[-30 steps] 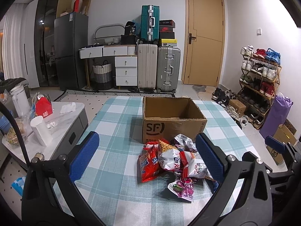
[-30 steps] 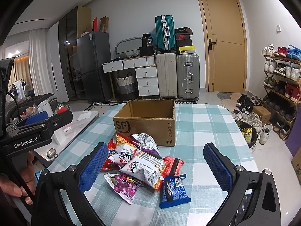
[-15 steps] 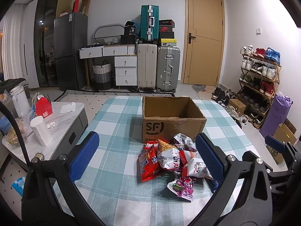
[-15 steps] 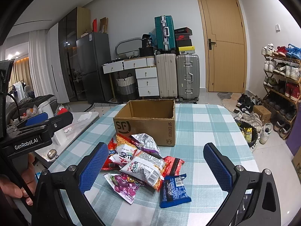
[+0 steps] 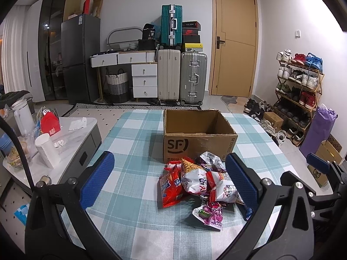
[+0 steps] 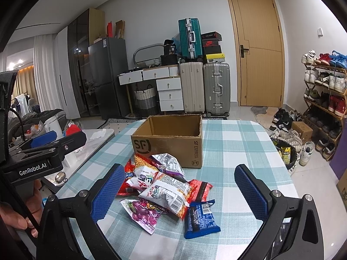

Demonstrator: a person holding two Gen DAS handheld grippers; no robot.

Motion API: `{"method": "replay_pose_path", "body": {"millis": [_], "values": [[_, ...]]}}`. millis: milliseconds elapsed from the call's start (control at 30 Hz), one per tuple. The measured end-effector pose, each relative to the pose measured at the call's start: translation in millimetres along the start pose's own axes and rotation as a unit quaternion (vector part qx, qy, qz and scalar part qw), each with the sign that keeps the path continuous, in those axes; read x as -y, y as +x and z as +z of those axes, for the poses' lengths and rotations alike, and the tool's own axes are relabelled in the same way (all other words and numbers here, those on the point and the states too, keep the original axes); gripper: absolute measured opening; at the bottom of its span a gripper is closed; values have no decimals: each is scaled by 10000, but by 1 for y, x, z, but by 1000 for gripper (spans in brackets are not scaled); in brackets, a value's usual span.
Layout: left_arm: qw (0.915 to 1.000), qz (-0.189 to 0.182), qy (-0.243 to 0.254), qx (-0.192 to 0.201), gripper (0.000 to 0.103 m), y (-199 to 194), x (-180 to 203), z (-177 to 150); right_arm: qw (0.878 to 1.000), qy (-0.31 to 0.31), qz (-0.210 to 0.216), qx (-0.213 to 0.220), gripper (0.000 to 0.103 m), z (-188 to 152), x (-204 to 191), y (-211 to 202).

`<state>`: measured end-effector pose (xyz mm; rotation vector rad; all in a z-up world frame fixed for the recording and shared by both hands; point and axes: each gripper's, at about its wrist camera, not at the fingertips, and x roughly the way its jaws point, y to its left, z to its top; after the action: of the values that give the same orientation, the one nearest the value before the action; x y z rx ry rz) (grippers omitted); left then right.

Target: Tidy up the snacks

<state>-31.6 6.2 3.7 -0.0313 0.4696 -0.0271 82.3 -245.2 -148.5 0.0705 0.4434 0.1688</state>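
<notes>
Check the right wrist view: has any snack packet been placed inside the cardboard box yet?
No: the cardboard box shows only bare inner walls, and the snack packets lie piled on the table in front of it.

On the checked table (image 6: 238, 143) stands 1 open cardboard box (image 6: 171, 139). In front of it lies 1 pile of snack packets; about 7 can be told apart: 1 blue packet (image 6: 201, 220), 1 purple packet (image 6: 143, 212), 1 red-and-black packet (image 6: 200, 189), 1 red packet (image 5: 172, 187), 1 orange packet (image 6: 144, 162) and 2 white packets (image 6: 169, 195), though overlaps may hide more. Behind stand 3 suitcases (image 6: 216, 88). 2 grippers show, the left (image 5: 168, 179) and right (image 6: 180, 192).
</notes>
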Motion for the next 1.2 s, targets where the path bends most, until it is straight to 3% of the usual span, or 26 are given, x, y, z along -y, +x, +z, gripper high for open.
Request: {"method": "replay_pose_path", "body": {"millis": [400, 700, 933, 1200], "values": [[10000, 14, 74, -14, 102, -1, 2, -3, 10000, 58, -17, 56, 103, -2, 6, -6], [9993, -111, 238, -266, 102, 19, -1, -9, 9999, 118, 20, -92, 103, -10, 17, 2], [9975, -299, 244, -589, 102, 50, -3, -29, 9971, 304, 453, -534, 103, -21, 30, 33], [9946, -420, 190, -931, 102, 89, -7, -59, 9848, 648, 1120, -1162, 103, -35, 30, 89]]}}
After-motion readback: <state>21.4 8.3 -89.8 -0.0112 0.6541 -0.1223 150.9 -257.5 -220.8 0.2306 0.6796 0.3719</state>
